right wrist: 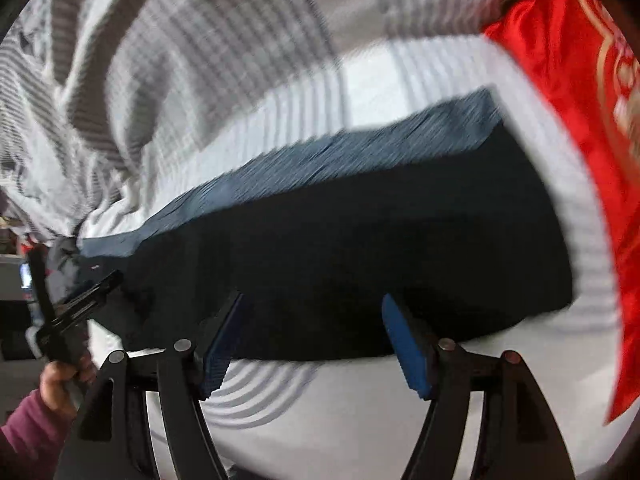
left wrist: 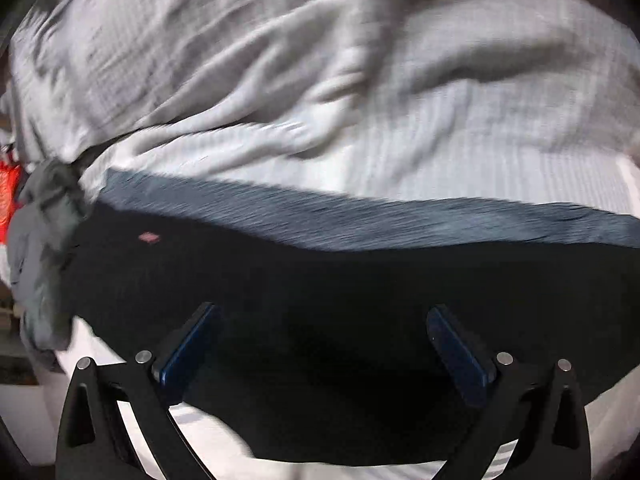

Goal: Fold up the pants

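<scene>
The dark pants point(left wrist: 320, 280) lie folded into a long band on the striped white bedsheet point(left wrist: 440, 148), with a blue-grey layer point(left wrist: 360, 216) showing along the far edge. My left gripper point(left wrist: 322, 316) is open just above the pants, nothing between its blue pads point(left wrist: 184, 356). In the right wrist view the same pants point(right wrist: 360, 240) stretch from left to right. My right gripper point(right wrist: 314, 308) is open over their near edge. The left gripper point(right wrist: 86, 298) shows at the far left, held by a hand. Both views are motion-blurred.
A crumpled grey blanket point(left wrist: 200, 48) covers the bed behind the pants. A grey garment point(left wrist: 44, 248) is bunched at the pants' left end. A red cloth with gold print point(right wrist: 580, 120) lies at the right of the bed.
</scene>
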{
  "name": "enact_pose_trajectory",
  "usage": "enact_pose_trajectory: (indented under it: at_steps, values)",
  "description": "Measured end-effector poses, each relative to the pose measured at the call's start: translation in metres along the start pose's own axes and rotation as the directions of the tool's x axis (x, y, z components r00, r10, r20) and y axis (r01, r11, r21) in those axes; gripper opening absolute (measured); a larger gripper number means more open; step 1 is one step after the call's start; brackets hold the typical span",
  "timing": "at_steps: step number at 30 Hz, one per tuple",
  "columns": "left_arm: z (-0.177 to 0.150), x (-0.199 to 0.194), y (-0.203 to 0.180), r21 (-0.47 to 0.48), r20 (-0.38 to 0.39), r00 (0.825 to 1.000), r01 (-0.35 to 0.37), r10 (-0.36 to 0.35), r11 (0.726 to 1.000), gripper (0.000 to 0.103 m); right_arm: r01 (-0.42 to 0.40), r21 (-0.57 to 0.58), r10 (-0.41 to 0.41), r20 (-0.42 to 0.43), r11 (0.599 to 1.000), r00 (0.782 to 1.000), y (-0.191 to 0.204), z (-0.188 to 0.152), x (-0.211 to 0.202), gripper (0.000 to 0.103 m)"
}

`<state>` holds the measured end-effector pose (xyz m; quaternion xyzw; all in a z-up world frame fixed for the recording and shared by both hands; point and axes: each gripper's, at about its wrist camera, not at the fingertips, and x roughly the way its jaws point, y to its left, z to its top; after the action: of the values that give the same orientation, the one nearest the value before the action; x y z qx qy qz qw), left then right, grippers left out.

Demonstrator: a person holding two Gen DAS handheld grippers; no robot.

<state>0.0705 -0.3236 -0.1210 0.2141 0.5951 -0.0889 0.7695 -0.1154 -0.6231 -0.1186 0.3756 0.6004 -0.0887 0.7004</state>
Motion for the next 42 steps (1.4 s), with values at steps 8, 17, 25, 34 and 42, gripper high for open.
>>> enact_pose_trajectory:
  at_steps: [8, 17, 25, 34, 42]
  values:
    - [0.003, 0.023, 0.066, 0.014, 0.005, 0.999, -0.035, 0.035, 0.999, 0.103, -0.220, -0.006, 0.219, -0.086, 0.976, 0.972, 0.085, -0.052, 0.038, 0.074]
    - [-0.011, 0.054, 0.128, 0.009, 0.002, 1.000, -0.018, 0.018, 1.000, 0.103, -0.384, 0.033, 0.382, -0.209, 0.923, 0.900, 0.203, -0.119, 0.130, 0.074]
    - [-0.024, 0.062, 0.144, 0.063, 0.052, 0.998, 0.034, -0.037, 0.997, 0.103, -0.381, 0.029, 0.377, -0.231, 0.924, 0.897, 0.258, -0.133, 0.188, 0.061]
    - [-0.030, 0.072, 0.168, 0.032, 0.070, 0.993, 0.090, -0.092, 0.995, 0.103, -0.322, 0.096, 0.336, -0.235, 0.942, 0.912, 0.252, -0.130, 0.197, 0.007]
    - [-0.029, 0.075, 0.171, 0.034, 0.052, 0.990, 0.128, -0.129, 0.991, 0.103, -0.260, -0.050, 0.244, -0.213, 0.964, 0.946, 0.265, -0.130, 0.154, 0.027]
